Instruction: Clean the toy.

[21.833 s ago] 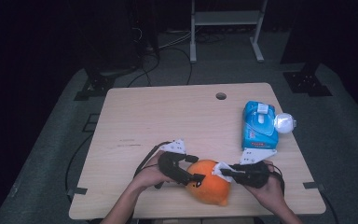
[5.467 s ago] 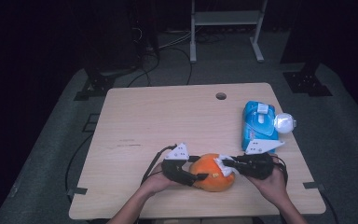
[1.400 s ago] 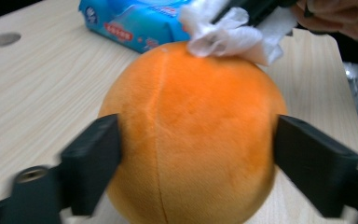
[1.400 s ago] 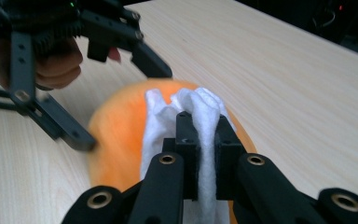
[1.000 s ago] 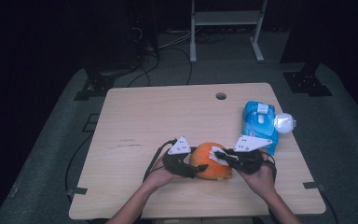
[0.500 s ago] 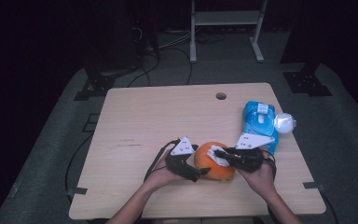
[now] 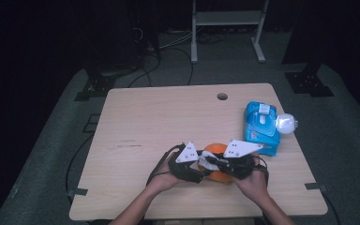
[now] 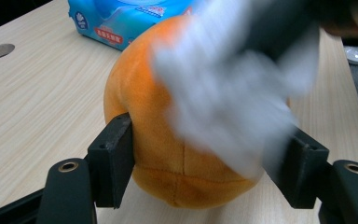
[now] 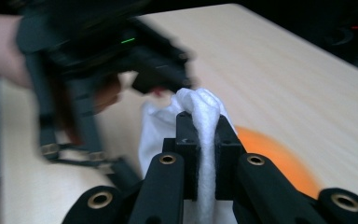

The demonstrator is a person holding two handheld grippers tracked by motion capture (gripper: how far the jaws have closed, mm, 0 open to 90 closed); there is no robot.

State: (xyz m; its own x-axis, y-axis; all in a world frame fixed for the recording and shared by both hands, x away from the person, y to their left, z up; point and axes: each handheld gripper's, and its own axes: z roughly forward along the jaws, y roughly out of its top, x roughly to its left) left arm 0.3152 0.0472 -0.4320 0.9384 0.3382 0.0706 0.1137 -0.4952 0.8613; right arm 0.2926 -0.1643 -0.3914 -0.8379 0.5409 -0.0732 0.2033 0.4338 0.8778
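Fingers (image 9: pixel 186 140) of the right gripper (image 9: pixel 207 135) pinch a white cloth (image 9: pixel 205 112); the left gripper (image 8: pixel 205 163) has just been closing around the orange plush ball (image 8: pixel 168 154) (seamed, round), near the table's front edge (image 7: pixel 122 213); blue wipes pack (image 7: pixel 261 126) beside it, bare wood beyond.

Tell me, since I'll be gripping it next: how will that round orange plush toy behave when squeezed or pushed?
The round orange plush toy has stitched fabric seams, so it is probably soft, yielding and light. Its rounded underside may let it roll or rock when pushed. The left claw brackets both sides, which should steady it.
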